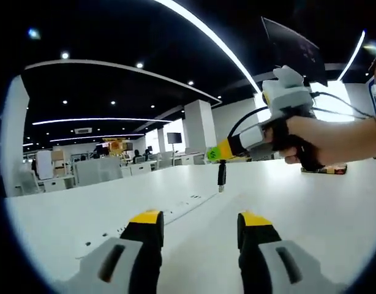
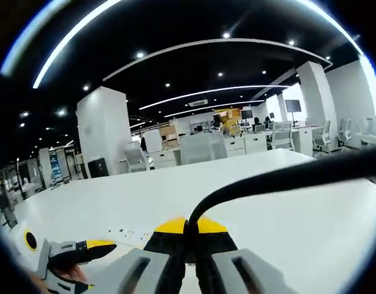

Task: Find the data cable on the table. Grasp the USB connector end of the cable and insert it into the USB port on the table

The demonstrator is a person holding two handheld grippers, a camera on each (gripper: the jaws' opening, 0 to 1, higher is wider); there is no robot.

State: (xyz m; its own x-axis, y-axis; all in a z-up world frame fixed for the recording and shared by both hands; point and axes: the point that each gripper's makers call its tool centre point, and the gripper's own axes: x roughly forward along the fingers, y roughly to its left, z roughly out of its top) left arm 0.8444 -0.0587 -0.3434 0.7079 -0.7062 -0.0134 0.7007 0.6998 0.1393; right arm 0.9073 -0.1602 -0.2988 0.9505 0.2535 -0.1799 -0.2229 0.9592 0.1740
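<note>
My right gripper, held by a hand, hovers above the white table and is shut on the black data cable. The cable's USB connector hangs straight down from its yellow tips, just above the tabletop. In the right gripper view the jaws pinch the cable, which arcs up and away to the right. My left gripper is low over the table with its jaws open and nothing between them. It also shows at the lower left of the right gripper view. A row of small dark slots lies in the table below the connector.
A flat black and red object lies on the table behind the hand. More small dark marks dot the tabletop. Office desks, chairs and white pillars stand far beyond the table's edge.
</note>
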